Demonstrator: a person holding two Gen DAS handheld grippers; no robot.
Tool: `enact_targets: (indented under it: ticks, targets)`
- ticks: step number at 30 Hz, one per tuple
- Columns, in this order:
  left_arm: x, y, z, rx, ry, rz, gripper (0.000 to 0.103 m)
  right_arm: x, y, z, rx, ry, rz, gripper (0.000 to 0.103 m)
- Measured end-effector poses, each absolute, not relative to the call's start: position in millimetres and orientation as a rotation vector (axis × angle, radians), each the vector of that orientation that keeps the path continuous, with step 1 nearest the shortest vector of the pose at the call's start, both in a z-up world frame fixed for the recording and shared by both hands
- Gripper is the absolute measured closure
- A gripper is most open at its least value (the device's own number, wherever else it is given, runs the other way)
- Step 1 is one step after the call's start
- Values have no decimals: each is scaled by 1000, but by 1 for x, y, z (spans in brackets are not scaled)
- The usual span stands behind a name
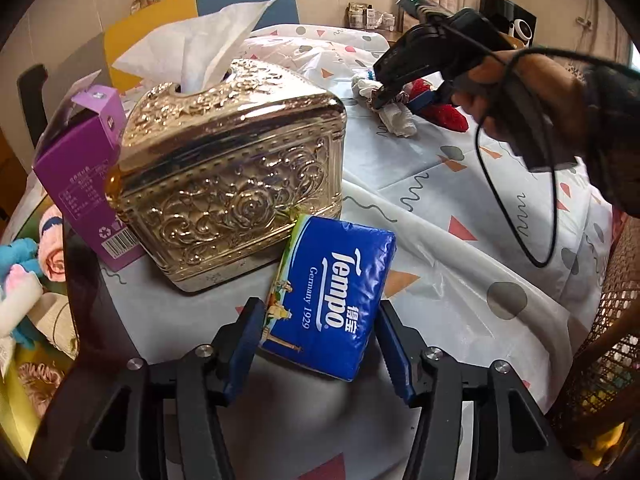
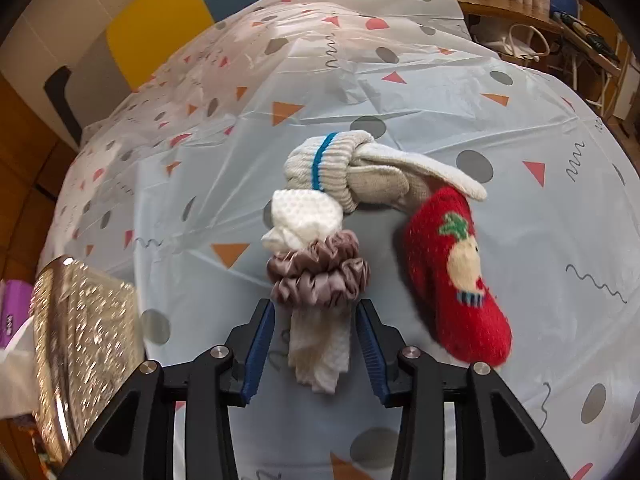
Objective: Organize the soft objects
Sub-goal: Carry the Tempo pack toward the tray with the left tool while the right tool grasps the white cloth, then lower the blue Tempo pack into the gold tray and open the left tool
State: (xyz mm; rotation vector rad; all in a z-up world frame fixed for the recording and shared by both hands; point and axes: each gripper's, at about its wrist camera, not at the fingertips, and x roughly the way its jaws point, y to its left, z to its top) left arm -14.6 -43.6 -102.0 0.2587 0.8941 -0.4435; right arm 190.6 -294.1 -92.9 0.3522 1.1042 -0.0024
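Note:
In the left wrist view my left gripper (image 1: 318, 304) is shut on a blue Tempo tissue pack (image 1: 332, 296), with a pad against each long side. The pack's far end rests by the gold tissue box (image 1: 232, 184). In the right wrist view my right gripper (image 2: 315, 303) stands open astride a white mesh cloth (image 2: 320, 352), with a gap on both sides. A mauve scrunchie (image 2: 320, 276) bunches the cloth just past the tips. Beyond lie a rolled white sock (image 2: 336, 168) with a blue stripe and a red knitted sock (image 2: 456, 276). The right gripper (image 1: 400, 102) also shows in the left wrist view.
A purple carton (image 1: 76, 172) leans on the gold box's left side. Plush items (image 1: 24, 264) lie off the table's left edge. A patterned plastic tablecloth (image 1: 460, 200) covers the table. A wicker chair (image 1: 608, 320) stands at the right. A hand (image 1: 520, 92) with a dangling cable (image 1: 520, 220) holds the right gripper.

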Motion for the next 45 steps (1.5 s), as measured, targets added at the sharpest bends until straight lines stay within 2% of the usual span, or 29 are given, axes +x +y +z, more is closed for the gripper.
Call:
enact_targets:
  ticks: [4,5,8,12,24,33,38,40,44,45]
  targets:
    - [-15,-41,-104,249,902,-444,44,202,-290,-99,304,1101,-26,63]
    - [-13,-40,-105,245,908,-444,44,201,-286,-99,271,1104,-35,73]
    - [-3,-32,-114,199,957,-451,43,195,-271,-96,215,1138,43,77]
    - [0,-29,-116,190,950,-447,43,167,-244,-100,160,1224,188,76]
    - [-7,-12,-108,138,928,-445,45,143,-217,-107,-45,1117,171,73]
    - [-35,2,-67,178,777,-475,47,143,-213,-104,-117,1068,199,72]
    - [-45,15,-41,154,710,-466,54,140,-208,-103,-164,1055,197,73]
    - [-42,28,-33,96,719,-430,69,140,-205,-103,-181,1049,196,73]
    - [-30,57,-25,-23,732,-365,72,136,-201,-102,-206,1038,193,73]
    - [-27,64,-27,-35,743,-347,76,136,-201,-102,-212,1036,193,73]
